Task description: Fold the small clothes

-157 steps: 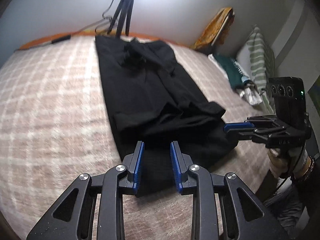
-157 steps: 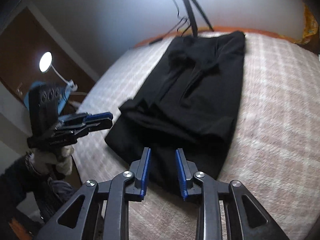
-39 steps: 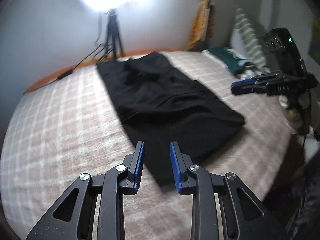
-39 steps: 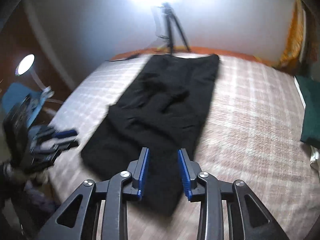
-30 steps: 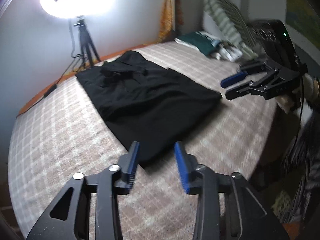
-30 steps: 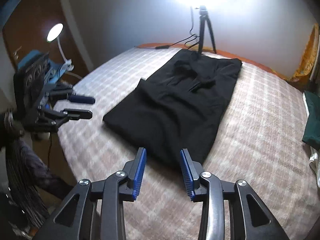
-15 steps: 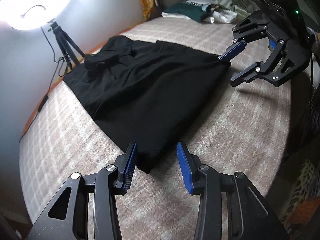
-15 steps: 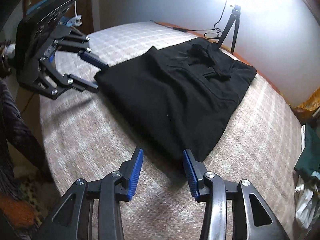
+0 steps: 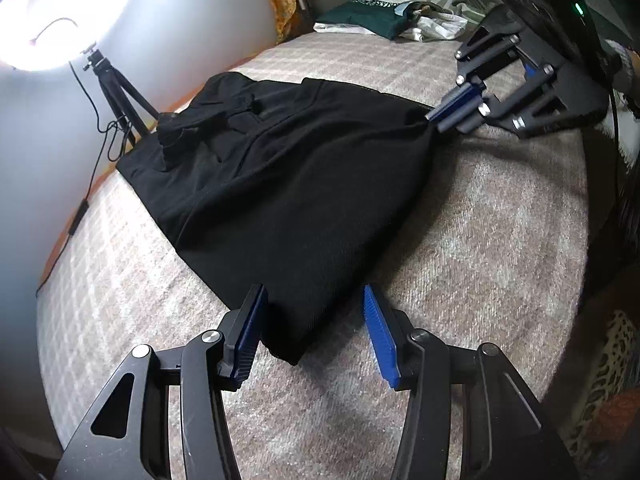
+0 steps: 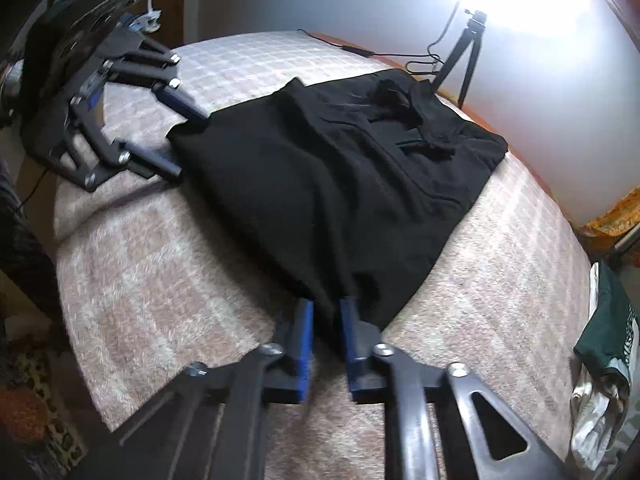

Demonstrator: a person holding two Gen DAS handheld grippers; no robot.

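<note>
A black garment [image 9: 288,168] lies flat on a pink checked bedspread [image 9: 488,216], its collar end toward the far wall. My left gripper [image 9: 316,332] is open, its blue pads on either side of the near left corner of the hem. In the right wrist view the garment [image 10: 352,176] fills the middle, and my right gripper [image 10: 326,340] is shut on the near right hem corner. The right gripper also shows in the left wrist view [image 9: 444,114], pinching that corner. The left gripper shows open at the left of the right wrist view [image 10: 182,142].
A tripod [image 9: 120,96] with a bright ring light stands at the far edge of the bed, also in the right wrist view [image 10: 464,60]. Folded green and white clothes [image 9: 372,18] lie at the far right. The bed's near edge drops off in front of me.
Both grippers have dropped from above the bed to the hem corners. The left gripper has opened wider around its corner. The right gripper has closed on its corner.
</note>
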